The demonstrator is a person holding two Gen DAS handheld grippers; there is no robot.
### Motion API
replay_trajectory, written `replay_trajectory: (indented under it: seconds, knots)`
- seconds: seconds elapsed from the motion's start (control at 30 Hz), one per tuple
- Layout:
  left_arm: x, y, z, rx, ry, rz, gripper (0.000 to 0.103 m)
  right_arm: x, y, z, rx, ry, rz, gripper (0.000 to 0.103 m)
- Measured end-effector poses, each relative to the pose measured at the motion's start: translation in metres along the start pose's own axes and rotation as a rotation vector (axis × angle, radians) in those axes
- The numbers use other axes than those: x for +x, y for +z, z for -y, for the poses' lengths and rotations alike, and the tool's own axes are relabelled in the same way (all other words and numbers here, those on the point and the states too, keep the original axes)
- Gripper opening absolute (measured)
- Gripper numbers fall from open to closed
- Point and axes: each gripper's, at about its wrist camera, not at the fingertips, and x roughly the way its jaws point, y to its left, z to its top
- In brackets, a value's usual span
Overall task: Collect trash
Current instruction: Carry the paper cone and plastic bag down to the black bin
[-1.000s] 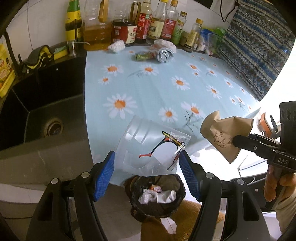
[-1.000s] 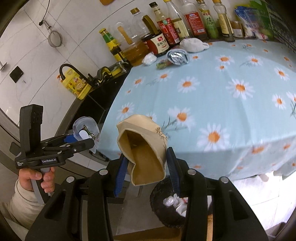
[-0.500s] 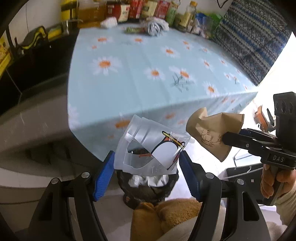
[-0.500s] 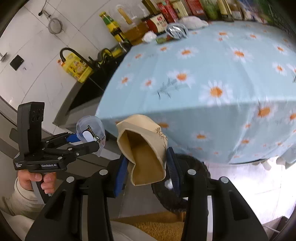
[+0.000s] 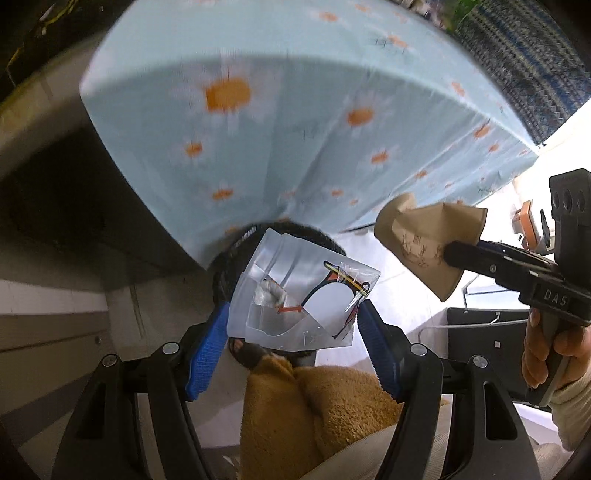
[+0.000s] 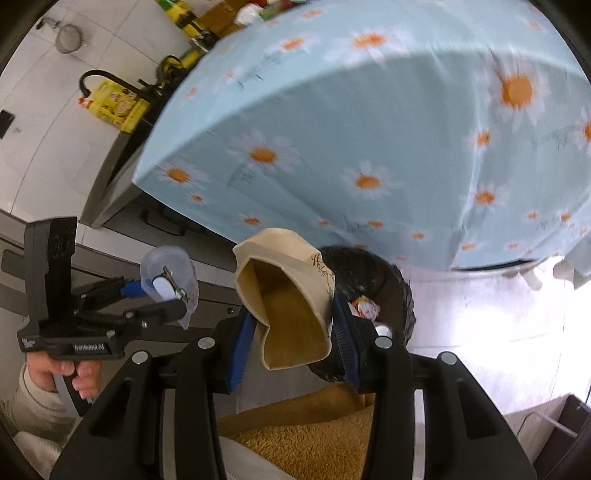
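Observation:
My left gripper (image 5: 291, 332) is shut on a crushed clear plastic cup (image 5: 295, 295) with a penguin print, held over the black trash bin (image 5: 236, 254) on the floor. The cup hides most of the bin here. My right gripper (image 6: 293, 328) is shut on a crumpled brown paper cup (image 6: 291, 295), just left of the bin (image 6: 388, 284), whose white and red waste (image 6: 364, 306) shows beside the right finger. The paper cup (image 5: 428, 240) also shows in the left wrist view, and the plastic cup (image 6: 170, 273) with the left gripper (image 6: 162, 295) in the right wrist view.
The table with the blue daisy cloth (image 5: 295, 110) hangs right above and behind the bin (image 6: 369, 129). A dark cabinet and sink counter (image 6: 122, 177) stand to the left. Bottles (image 6: 184, 14) line the far counter. An orange fleece garment (image 5: 325, 406) fills the lower view.
Both grippers have dropped below the table edge and tilted down toward the bin, still holding their cups. The table top has slid out of view and the cloth's hanging side now fills the frames.

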Motion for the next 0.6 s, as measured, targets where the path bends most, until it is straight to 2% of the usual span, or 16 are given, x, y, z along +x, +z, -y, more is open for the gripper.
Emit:
replay_trajectory:
  seconds: [0.43, 0.53, 0.6]
  knots:
    - [0.044, -0.006, -0.007, -0.062, -0.031, -0.114, 0.068, 0.035, -0.003, 0.012, 0.050, -0.015, -0.071, 0.045]
    - [0.046, -0.002, -0.009, -0.082, -0.055, -0.118, 0.070, 0.034, 0.002, 0.012, 0.052, -0.026, -0.067, 0.049]
    - [0.049, 0.001, -0.009, -0.072, -0.048, -0.135, 0.076, 0.033, 0.006, 0.014, 0.062, -0.027, -0.062, 0.053]
